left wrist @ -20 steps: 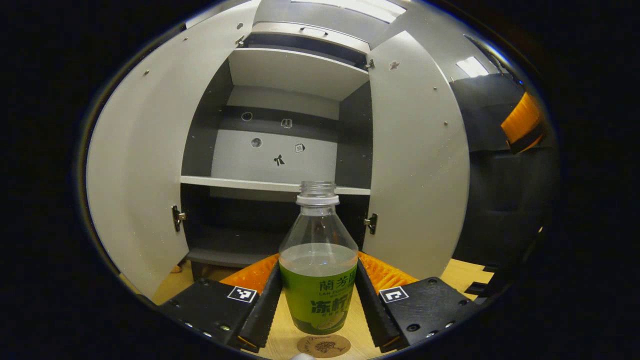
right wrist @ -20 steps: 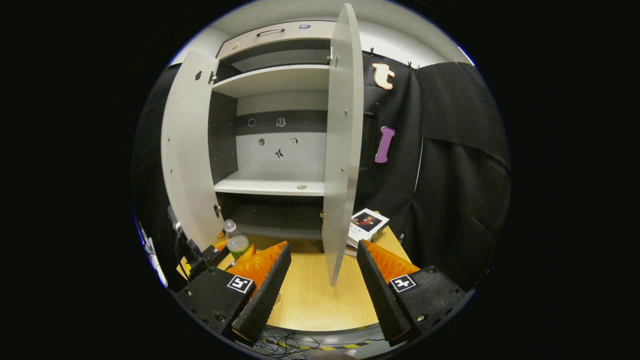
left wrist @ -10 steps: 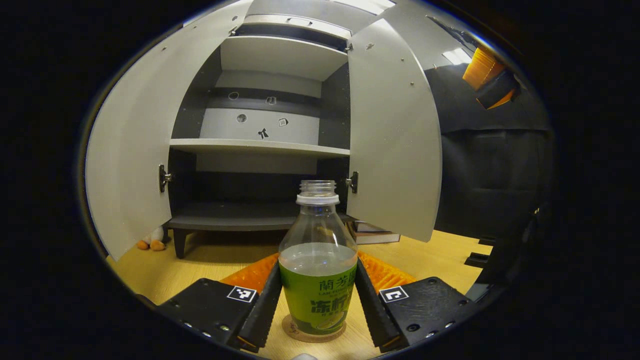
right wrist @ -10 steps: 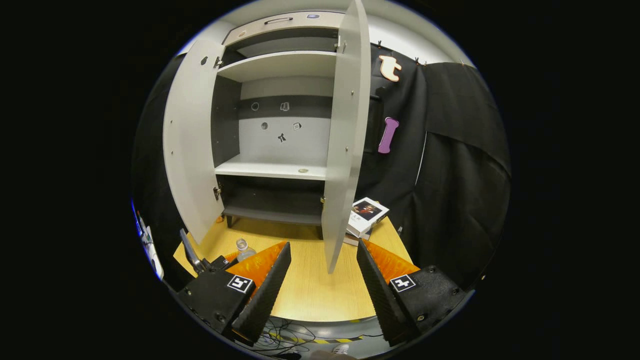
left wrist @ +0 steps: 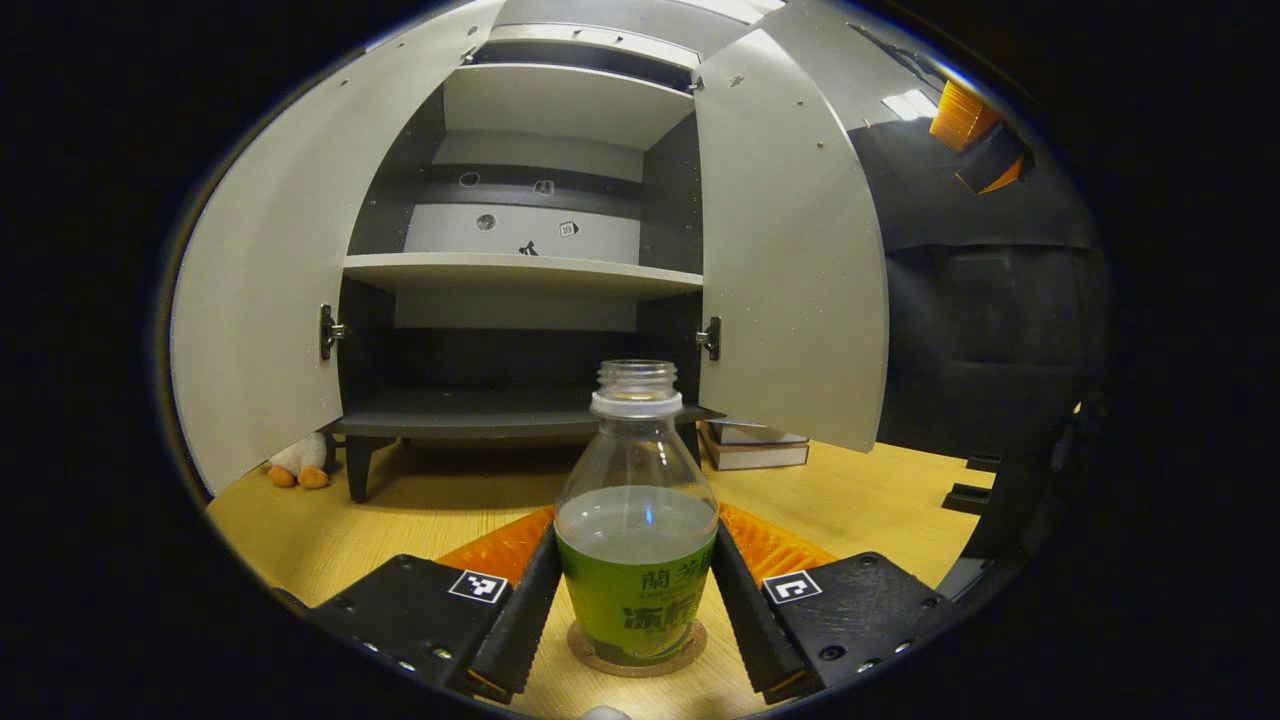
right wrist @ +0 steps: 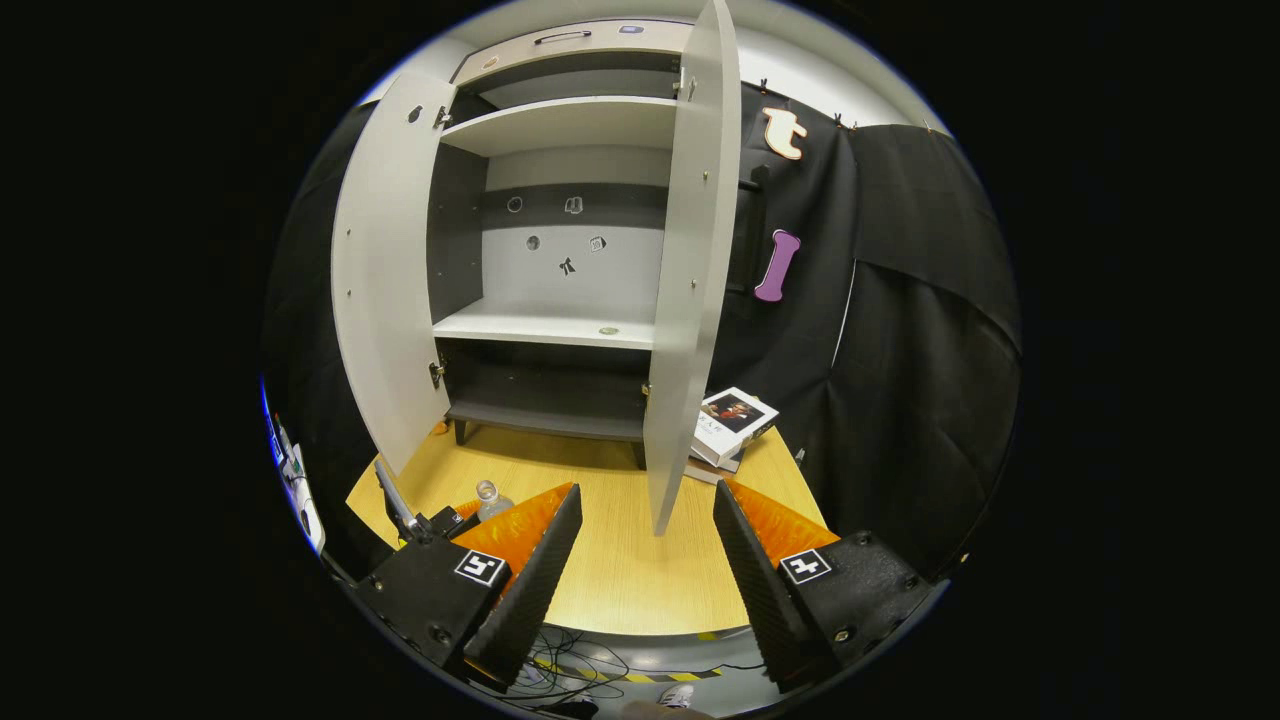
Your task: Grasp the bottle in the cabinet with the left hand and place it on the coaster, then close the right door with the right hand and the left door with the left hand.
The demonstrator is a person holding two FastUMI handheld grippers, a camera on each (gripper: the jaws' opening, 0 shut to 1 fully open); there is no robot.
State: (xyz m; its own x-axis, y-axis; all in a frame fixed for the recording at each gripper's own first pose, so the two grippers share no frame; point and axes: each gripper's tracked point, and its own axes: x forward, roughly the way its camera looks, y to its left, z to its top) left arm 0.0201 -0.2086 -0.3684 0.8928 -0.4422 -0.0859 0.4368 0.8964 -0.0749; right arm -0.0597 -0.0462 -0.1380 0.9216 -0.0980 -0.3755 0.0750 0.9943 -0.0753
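Now left tool (left wrist: 635,600) grasping half-full bottle (left wrist: 636,520) on coaster (left wrist: 636,650); right tool (right wrist: 640,560) released.

I am looking along my right gripper (right wrist: 640,560), its fingers standing wide apart over the table (right wrist: 620,580) with nothing between them. At twelve o'clock the cabinet (right wrist: 560,240) is standing open, its right door (right wrist: 690,270) hanging edge-on toward me, its left door (right wrist: 385,280) swung out at ten o'clock. At eight o'clock the bottle (right wrist: 489,497) is peeking from behind my left finger. Books (right wrist: 733,424) are lying at two o'clock.
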